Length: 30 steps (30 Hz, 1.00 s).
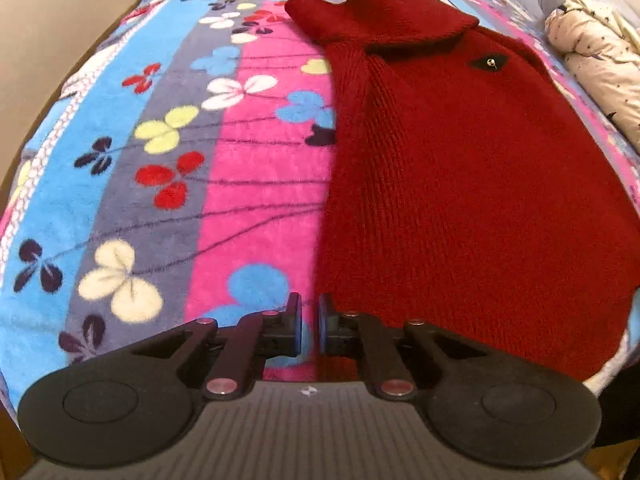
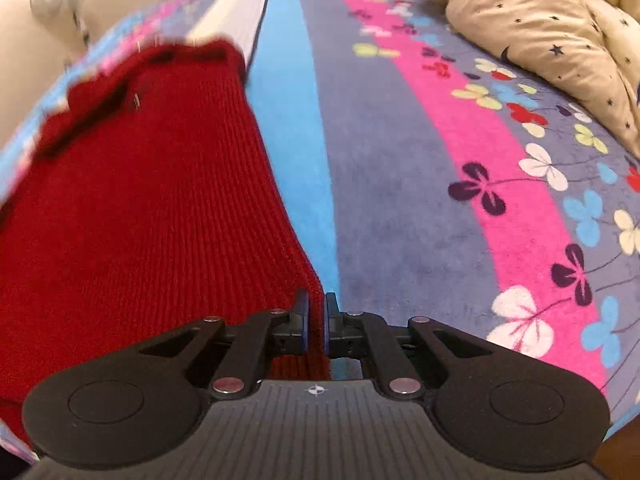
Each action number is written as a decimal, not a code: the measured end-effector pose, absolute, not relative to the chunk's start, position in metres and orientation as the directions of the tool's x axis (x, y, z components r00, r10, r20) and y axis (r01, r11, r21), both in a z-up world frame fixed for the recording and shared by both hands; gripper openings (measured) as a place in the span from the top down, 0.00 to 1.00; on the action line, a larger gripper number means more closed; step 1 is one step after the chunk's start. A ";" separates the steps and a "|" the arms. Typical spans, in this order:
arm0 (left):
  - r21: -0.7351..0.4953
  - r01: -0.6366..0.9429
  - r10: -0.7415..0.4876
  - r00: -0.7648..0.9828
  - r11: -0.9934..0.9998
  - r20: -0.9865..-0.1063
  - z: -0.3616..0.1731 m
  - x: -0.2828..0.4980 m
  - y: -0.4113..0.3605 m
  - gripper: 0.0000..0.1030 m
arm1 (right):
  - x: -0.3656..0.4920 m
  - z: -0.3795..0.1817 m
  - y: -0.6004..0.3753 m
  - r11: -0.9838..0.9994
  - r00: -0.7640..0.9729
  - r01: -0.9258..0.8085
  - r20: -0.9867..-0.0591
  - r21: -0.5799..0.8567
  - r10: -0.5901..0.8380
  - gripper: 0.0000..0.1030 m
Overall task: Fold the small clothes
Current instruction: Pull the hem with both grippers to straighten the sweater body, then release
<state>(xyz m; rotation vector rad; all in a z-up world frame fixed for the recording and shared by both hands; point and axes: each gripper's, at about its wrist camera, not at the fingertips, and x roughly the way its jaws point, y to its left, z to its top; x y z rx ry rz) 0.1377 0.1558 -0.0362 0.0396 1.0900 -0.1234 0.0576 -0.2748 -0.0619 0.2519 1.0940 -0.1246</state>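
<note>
1. Left wrist view:
   - The left gripper is seen with its jaws nearly together; a narrow gap is left between the blue-edged pads.
   - Pink blanket shows through that gap. The right-hand pad sits at the sweater's lower left hem corner; whether any knit is pinched cannot be told.
   - The red knit sweater is laid flat on the striped floral blanket, collar at the far end, hem nearest the gripper.
   - A flared collar with dark trim and a small dark patch with a metal stud are visible below it.
   - The gripper is held low over the bed, pointed along the sweater's left edge.
   - A cream star-print duvet is bunched at far right, apart from the sweater.

2. Right wrist view:
   - The right gripper is clamped on the sweater's lower right corner; red ribbed knit fills the slot between the pads.
   - The pinched edge is stood up in a ridge running away from the jaws; the rest is spread out to the left over the blanket.
   - The far collar end is blurred.
   - The gripper is held low, pointed along the sweater's right edge, parallel to the blanket stripes.
   - The duvet lies at upper right, well apart from the sweater.
</note>
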 end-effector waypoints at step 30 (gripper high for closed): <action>0.181 0.159 -0.003 0.759 0.970 -0.651 -0.024 0.147 0.033 0.28 | 0.140 -0.032 -0.181 0.990 0.653 -0.008 -0.749 0.141 0.112 0.57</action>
